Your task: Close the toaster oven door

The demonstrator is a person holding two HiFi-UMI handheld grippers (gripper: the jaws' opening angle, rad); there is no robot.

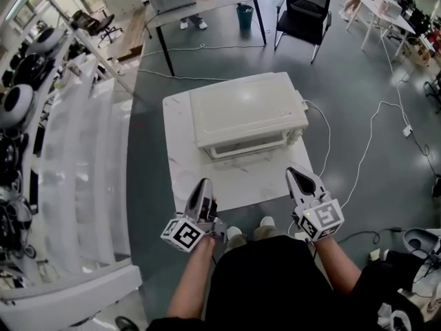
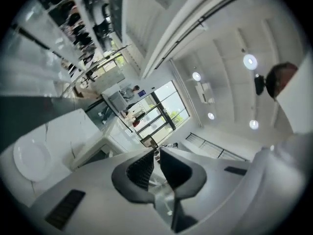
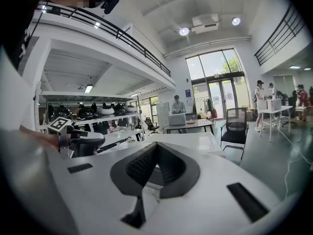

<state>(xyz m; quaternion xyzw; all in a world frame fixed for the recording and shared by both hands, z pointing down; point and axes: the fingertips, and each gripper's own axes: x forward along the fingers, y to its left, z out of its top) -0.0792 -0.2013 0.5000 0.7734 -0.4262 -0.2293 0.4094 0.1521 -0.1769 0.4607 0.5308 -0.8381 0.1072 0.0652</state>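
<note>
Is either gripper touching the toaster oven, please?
No, the left gripper and right gripper both hover short of the toaster oven, with bare table between.

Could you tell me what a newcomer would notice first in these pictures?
The white oven, its door apparently shut, sits on a small white table at the centre. In front of it, near the person, the left gripper and right gripper hang empty, clear of the oven. White shelves run down the left.
</note>
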